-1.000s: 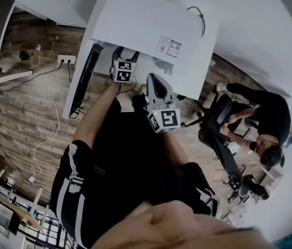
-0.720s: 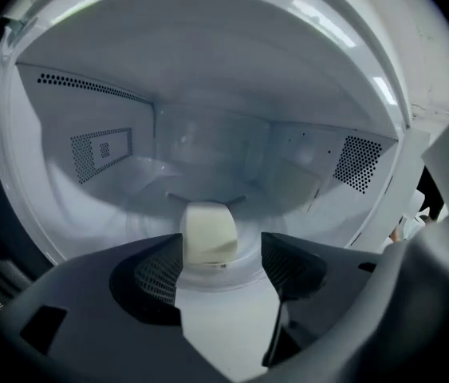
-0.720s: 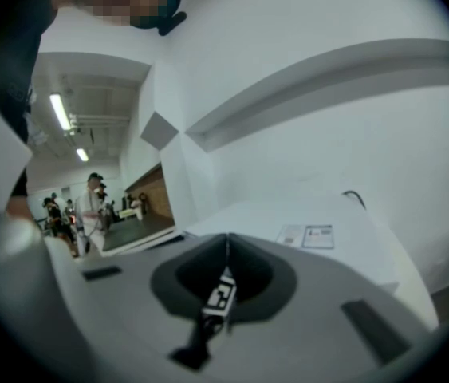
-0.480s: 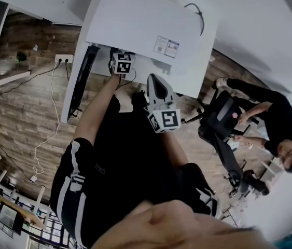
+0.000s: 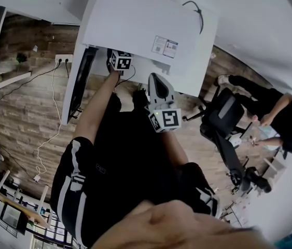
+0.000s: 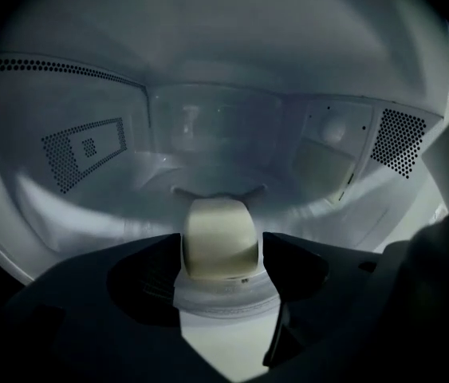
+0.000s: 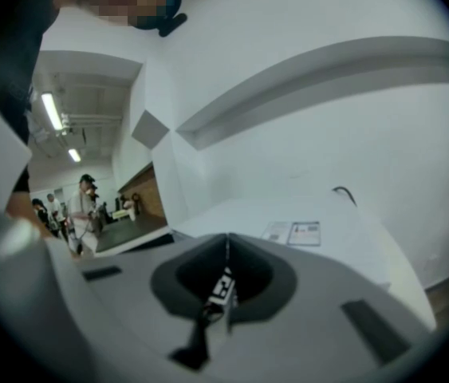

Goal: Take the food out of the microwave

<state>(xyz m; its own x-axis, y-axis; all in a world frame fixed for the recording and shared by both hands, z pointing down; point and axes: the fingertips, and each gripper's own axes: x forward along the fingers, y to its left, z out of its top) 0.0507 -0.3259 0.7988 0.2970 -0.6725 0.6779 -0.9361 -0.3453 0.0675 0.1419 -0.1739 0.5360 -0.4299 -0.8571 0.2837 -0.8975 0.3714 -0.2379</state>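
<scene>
A white microwave (image 5: 140,19) stands below me with its dark door (image 5: 81,82) swung open to the left. My left gripper (image 5: 121,61) reaches into the cavity. In the left gripper view a pale, rounded piece of food (image 6: 218,234) sits on a white plate (image 6: 224,300) on the cavity floor. My left gripper (image 6: 221,254) is open wide, its dark jaws flanking the food with a thin gap on the right. My right gripper (image 5: 155,82) hangs in front of the microwave, jaws together on nothing; in its own view the right gripper (image 7: 226,250) looks over the microwave top.
Perforated vents (image 6: 88,146) line the cavity walls. A power strip (image 5: 65,59) and a white cable lie on the wooden floor at left. A person (image 5: 286,118) and an office chair (image 5: 223,113) are at right. A label (image 5: 165,45) sits on the microwave top.
My left gripper has gone farther into the microwave cavity. The right gripper has stayed where it was. The person at the right has shifted away from the chair.
</scene>
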